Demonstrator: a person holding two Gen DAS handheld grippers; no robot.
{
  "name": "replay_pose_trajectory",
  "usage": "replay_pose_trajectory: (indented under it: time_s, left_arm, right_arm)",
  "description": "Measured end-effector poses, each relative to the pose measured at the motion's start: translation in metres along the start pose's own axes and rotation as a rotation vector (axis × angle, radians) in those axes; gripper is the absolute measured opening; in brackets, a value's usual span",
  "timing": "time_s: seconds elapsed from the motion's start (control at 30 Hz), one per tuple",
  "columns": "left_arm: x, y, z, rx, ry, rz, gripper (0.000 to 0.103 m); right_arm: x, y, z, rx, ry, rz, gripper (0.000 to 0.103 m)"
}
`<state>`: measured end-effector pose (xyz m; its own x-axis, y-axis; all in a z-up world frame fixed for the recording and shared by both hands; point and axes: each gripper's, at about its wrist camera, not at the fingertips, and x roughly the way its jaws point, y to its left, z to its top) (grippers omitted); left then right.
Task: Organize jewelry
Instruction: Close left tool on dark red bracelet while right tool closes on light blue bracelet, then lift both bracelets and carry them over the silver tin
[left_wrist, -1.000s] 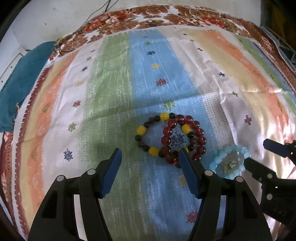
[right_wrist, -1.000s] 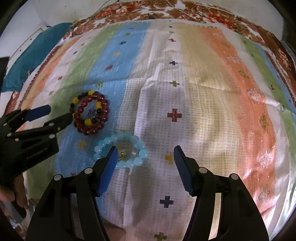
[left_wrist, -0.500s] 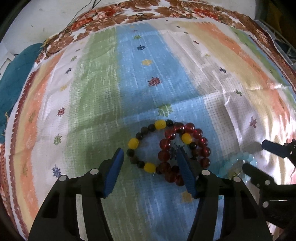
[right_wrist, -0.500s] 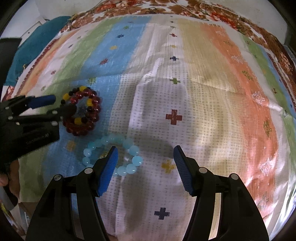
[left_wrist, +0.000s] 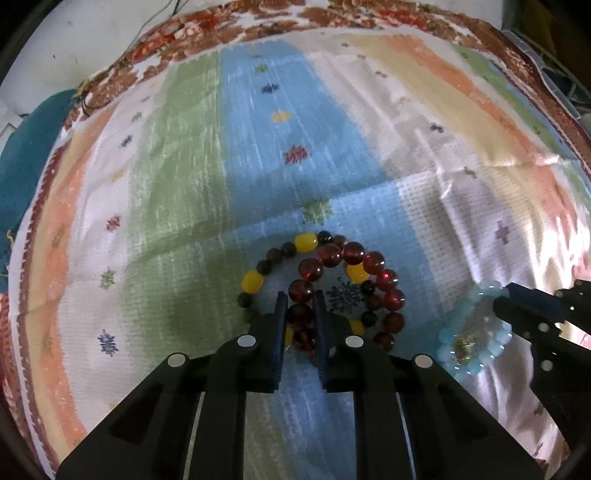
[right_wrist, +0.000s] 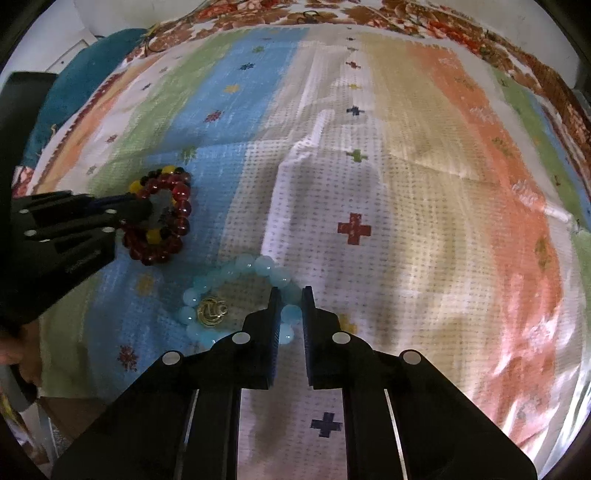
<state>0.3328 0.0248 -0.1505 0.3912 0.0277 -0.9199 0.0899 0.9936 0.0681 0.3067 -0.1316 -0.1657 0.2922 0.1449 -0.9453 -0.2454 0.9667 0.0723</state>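
A dark red bead bracelet lies on the striped cloth, overlapping a black and yellow bead bracelet. My left gripper is shut on the near side of the red bracelet. A pale blue bead bracelet with a gold charm lies to the right. My right gripper is shut on its near right beads. The left gripper also shows in the right wrist view, on the red bracelet. The right gripper shows in the left wrist view at the blue bracelet.
The striped cloth with a brown floral border covers the surface. A teal cloth lies at the far left edge. Folds cross the cloth beyond the bracelets.
Both grippers moved forward and closed: the left onto the red bracelet, the right onto the pale blue bracelet. Both were open before.
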Motion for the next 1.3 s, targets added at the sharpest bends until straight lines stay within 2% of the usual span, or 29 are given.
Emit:
replay_pose_trajectory:
  time_s: [0.27,0.53,0.9,1.3]
  left_arm:
    - [-0.022,-0.005,-0.01,0.009,-0.025,0.01,0.013]
    - [-0.042,-0.002,-0.018,-0.006,-0.044,-0.014,0.013]
    - [-0.085,0.005,-0.031,-0.045,-0.099,-0.021,0.013]
    - [-0.122,0.006,-0.047,-0.081,-0.146,-0.041,0.013]
  right_arm:
    - [-0.025,0.004,0.006,-0.01,-0.072,0.023,0.012]
    - [-0.055,0.022,0.009,-0.077,-0.168,-0.034,0.012]
    - [-0.082,0.027,0.003,-0.053,-0.197,0.002,0.012]
    - [-0.106,0.041,-0.009,-0.068,-0.224,0.002,0.012]
